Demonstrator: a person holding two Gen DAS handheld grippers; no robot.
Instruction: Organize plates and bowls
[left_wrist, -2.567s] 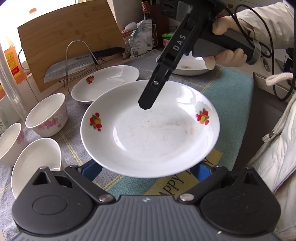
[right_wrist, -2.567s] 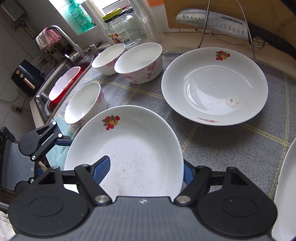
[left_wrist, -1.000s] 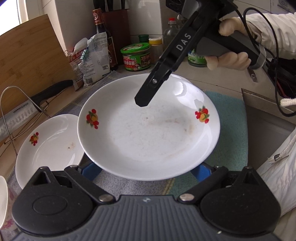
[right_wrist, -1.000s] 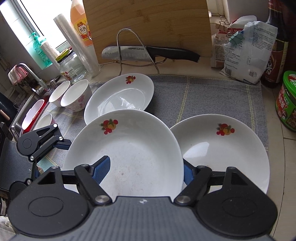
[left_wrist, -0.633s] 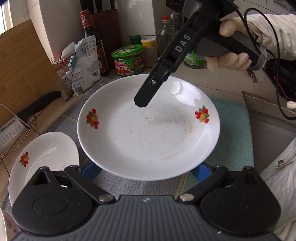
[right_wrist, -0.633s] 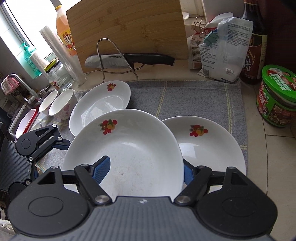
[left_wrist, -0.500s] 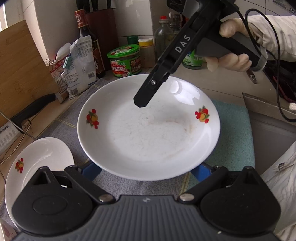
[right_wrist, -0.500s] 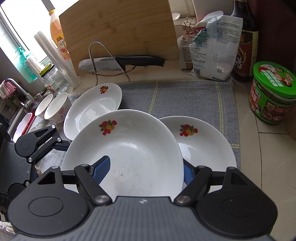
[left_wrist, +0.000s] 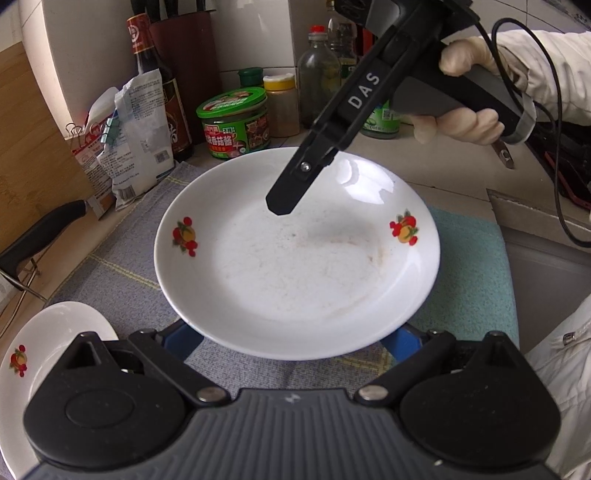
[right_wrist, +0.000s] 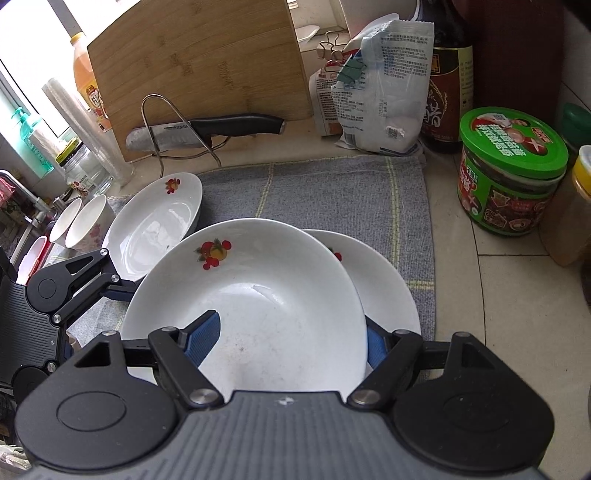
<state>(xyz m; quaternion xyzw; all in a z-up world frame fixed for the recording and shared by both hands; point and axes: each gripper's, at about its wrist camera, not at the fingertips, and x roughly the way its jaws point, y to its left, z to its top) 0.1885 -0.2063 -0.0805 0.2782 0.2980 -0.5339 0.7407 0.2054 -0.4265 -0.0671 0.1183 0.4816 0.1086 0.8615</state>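
While a white plate (right_wrist: 251, 306) is carried over the grey mat (right_wrist: 332, 192), it is gripped at two rims: the right tool (right_wrist: 291, 339) is clamped on its near edge, one blue pad inside the dish and one beneath, and the left tool (left_wrist: 291, 336) appears to be clamped on the opposite edge, though its pads are largely hidden under the rim. The plate is held just above a second plate (right_wrist: 388, 295) lying on the mat, overlapping most of it. A third plate (right_wrist: 159, 225) and two bowls (right_wrist: 88, 221) are set further left on the surface. The stacking step is judged to be in hand; next, the plate needs to be centred over the one below, lowered until it nests, and both grips released. Both tools are pitched steeply downward, facing each other across the plate. The right tool's handle is held in a gloved hand (left_wrist: 465, 122), a pale sleeve behind it.
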